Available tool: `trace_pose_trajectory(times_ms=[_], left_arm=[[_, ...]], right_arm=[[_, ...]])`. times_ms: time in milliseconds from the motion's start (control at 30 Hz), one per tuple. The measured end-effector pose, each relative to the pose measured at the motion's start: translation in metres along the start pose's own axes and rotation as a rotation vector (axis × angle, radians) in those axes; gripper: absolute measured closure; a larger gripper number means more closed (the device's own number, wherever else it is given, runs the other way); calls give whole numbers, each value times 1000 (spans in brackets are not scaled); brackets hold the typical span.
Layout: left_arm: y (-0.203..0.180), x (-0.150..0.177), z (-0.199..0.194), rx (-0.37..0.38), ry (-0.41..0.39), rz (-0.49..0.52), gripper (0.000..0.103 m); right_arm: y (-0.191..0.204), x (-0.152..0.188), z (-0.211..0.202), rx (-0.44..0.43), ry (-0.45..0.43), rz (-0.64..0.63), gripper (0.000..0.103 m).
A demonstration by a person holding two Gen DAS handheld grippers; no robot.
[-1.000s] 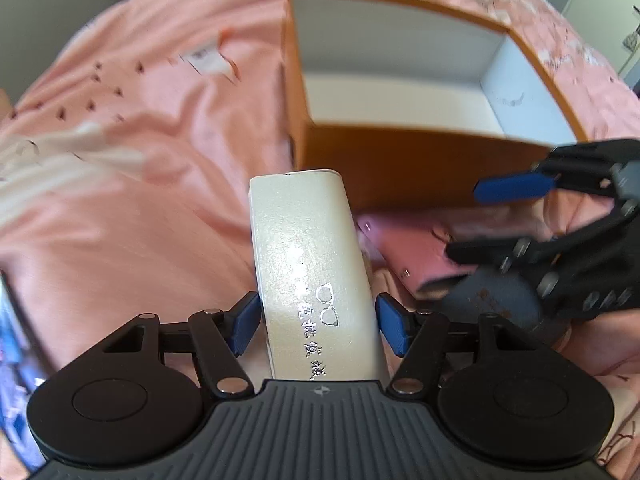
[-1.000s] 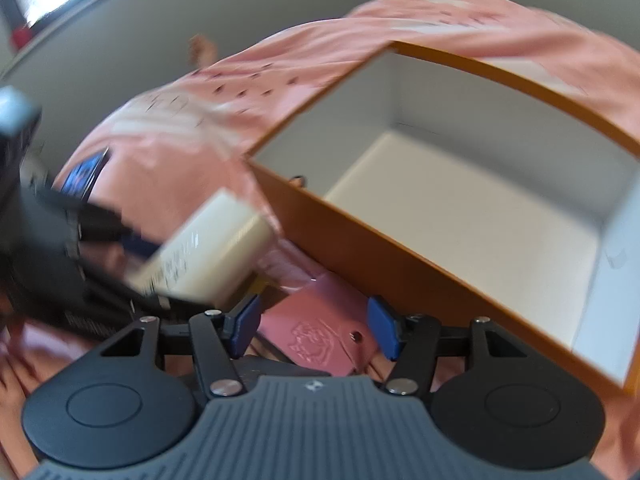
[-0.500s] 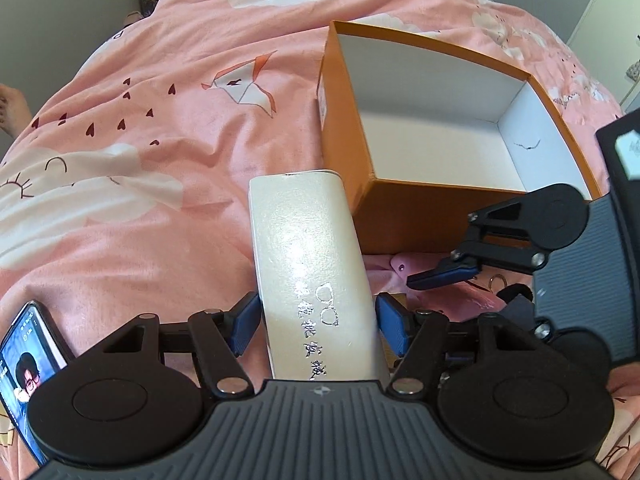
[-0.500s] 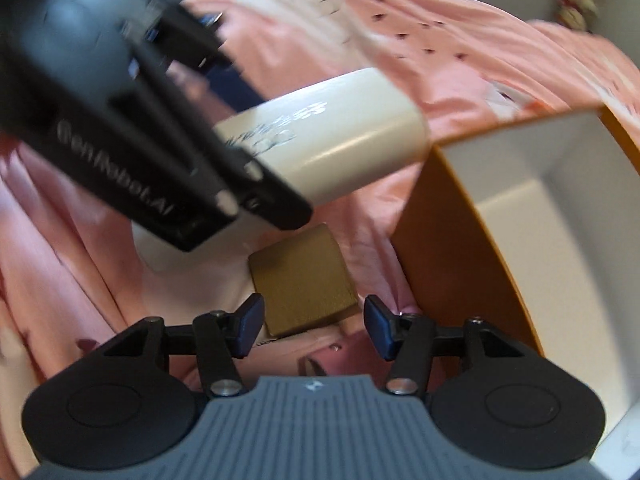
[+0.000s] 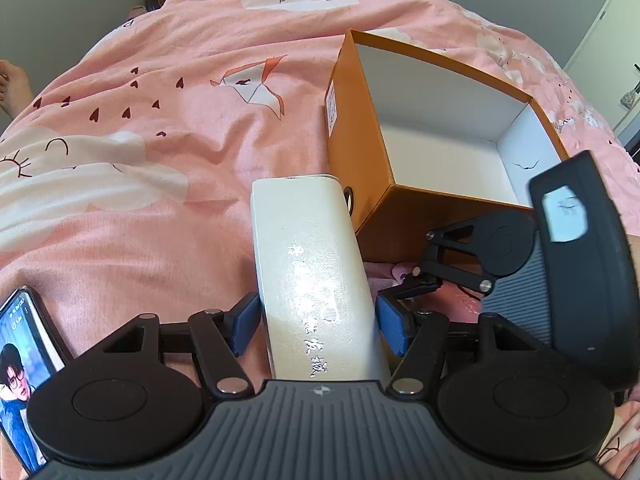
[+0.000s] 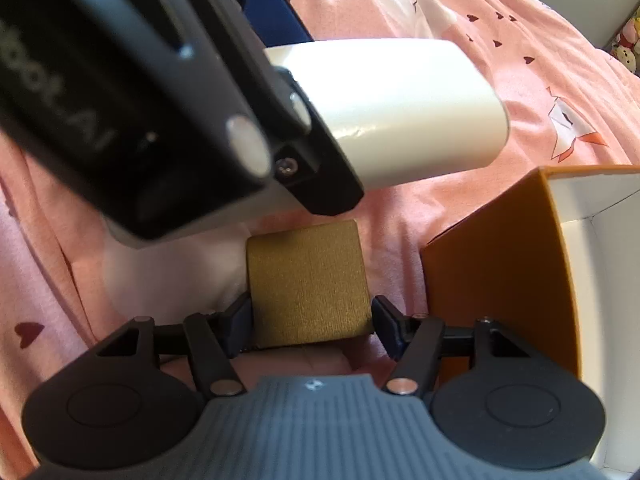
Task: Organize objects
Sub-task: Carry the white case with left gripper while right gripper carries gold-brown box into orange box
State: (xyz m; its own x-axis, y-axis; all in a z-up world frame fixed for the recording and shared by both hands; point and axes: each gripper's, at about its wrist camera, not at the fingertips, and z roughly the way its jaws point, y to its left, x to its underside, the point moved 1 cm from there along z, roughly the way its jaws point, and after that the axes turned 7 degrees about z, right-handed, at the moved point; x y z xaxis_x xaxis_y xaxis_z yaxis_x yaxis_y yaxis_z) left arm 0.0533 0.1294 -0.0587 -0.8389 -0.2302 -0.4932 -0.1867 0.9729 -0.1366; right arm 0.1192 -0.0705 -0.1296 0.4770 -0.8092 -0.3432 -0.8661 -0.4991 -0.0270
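A: Far left, low, lying on the pink bedspread (image 5: 168,168): a phone (image 5: 24,364), screen lit, partly hidden behind the tool.

B: Next to the right, the left gripper (image 5: 316,324), tilted steeply down, blue pads clamped on a white case (image 5: 312,264). Long, rounded at the corners, glossy, pearly, with silver lettering along the top. Lifted clear of the cloth, far end hanging just beside the near corner of the box (image 5: 360,128).

A: And the box itself: orange card outside, white inside, open on top, sitting on the bedspread. Nothing visible inside, only bare white floor and walls.

B: Right of the case, the right gripper (image 5: 416,280) coming in low from the right edge, pointing down in front of the box's near wall.

A: From its own camera: the right gripper (image 6: 312,320) aimed steeply down at the bed, jaws just been opening. Between them a gold block (image 6: 308,284), squarish, matte, finely woven in texture. Left pad touching or nearly touching its side, right pad a sliver off; not pressing, as far as can be told.

B: Above the block, the white case again (image 6: 404,108), smooth and shiny, with the left tool's black body looming close and blurred. Orange box corner (image 6: 496,272) at the right, near the block but apart.
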Motion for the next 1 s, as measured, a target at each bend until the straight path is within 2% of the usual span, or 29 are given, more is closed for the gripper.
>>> trace_pose_trajectory(times_ms=[200, 433, 600, 767, 900, 1000], left_arm=[[-3, -2, -17, -1, -54, -17, 31], [-15, -13, -43, 21, -134, 4, 32], [-33, -27, -61, 37, -184, 76, 33], [-53, -55, -73, 58, -238, 158, 33], [-70, -85, -76, 73, -286, 223, 33], [-81, -109, -64, 87, -280, 260, 33]], right_arm=[[-2, 5, -34, 35, -74, 29, 39], [-4, 17, -95, 123, -148, 34, 40], [-3, 30, -137, 209, -177, 19, 41], [6, 45, -175, 309, -217, 34, 41], [-13, 56, -201, 405, -260, 98, 41], [-33, 64, -211, 458, -294, 176, 41]])
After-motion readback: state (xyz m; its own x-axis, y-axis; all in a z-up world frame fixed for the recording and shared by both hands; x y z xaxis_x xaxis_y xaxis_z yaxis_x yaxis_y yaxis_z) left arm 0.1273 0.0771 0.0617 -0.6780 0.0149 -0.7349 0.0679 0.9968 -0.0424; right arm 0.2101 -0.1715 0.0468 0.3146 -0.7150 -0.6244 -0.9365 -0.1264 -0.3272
